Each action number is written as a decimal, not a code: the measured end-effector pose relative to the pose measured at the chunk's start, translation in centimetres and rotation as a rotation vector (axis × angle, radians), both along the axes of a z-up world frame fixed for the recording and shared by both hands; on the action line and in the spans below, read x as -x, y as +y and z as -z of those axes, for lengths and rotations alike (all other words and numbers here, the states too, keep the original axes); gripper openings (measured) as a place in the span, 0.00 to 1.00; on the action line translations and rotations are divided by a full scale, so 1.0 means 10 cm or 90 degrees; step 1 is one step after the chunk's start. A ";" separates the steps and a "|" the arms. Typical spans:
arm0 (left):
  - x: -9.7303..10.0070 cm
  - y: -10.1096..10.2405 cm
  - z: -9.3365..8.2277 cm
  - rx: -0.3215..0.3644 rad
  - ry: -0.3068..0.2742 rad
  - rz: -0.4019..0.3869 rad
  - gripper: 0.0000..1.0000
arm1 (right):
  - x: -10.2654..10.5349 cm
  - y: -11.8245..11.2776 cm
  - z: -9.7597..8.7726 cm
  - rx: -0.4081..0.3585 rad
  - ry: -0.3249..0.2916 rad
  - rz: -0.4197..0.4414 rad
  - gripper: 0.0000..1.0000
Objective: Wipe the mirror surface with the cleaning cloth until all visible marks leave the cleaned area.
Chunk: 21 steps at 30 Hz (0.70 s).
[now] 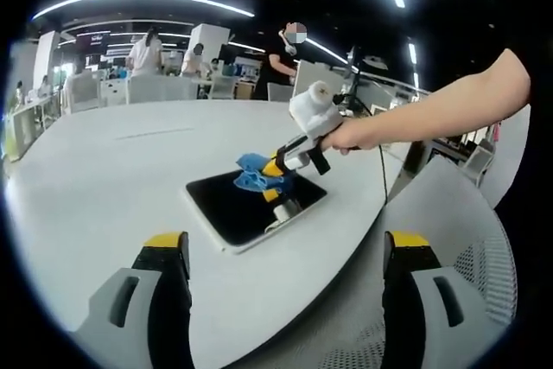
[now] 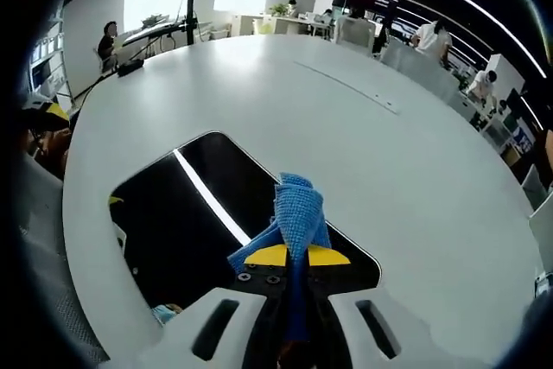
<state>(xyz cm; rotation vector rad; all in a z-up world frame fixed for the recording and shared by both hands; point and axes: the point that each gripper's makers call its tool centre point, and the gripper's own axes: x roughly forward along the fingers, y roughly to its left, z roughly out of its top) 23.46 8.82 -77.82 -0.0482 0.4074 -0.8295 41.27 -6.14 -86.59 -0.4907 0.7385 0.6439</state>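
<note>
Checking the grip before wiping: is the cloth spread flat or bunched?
Bunched. The blue cloth is pinched between the right gripper's shut jaws, folds sticking out over the mirror.

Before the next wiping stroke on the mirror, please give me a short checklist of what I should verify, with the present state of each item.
1. Cleaning cloth clamped in the right gripper: ok.
2. Cloth over the mirror, in the left gripper view too: ok.
3. Mirror flat on the white table: ok.
4. Left gripper open and off the mirror: ok.
5. Marks remaining on the glass: cannot tell; reflections hide them.
6. Cloth actually touching the glass: cannot tell.
</note>
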 end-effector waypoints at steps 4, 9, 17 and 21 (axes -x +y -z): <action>0.01 -0.01 0.01 -0.003 0.002 0.006 0.92 | 0.06 0.01 0.00 0.003 0.003 -0.004 0.00; 0.01 -0.01 0.00 -0.001 0.002 0.003 0.91 | 0.14 0.00 0.00 0.002 0.009 -0.010 0.00; 0.02 -0.01 0.01 -0.001 0.005 0.007 0.91 | 0.29 -0.01 0.02 -0.016 0.031 -0.016 0.00; 0.01 -0.01 -0.01 0.004 0.003 0.002 0.91 | 0.36 0.00 0.02 -0.014 0.030 -0.025 0.00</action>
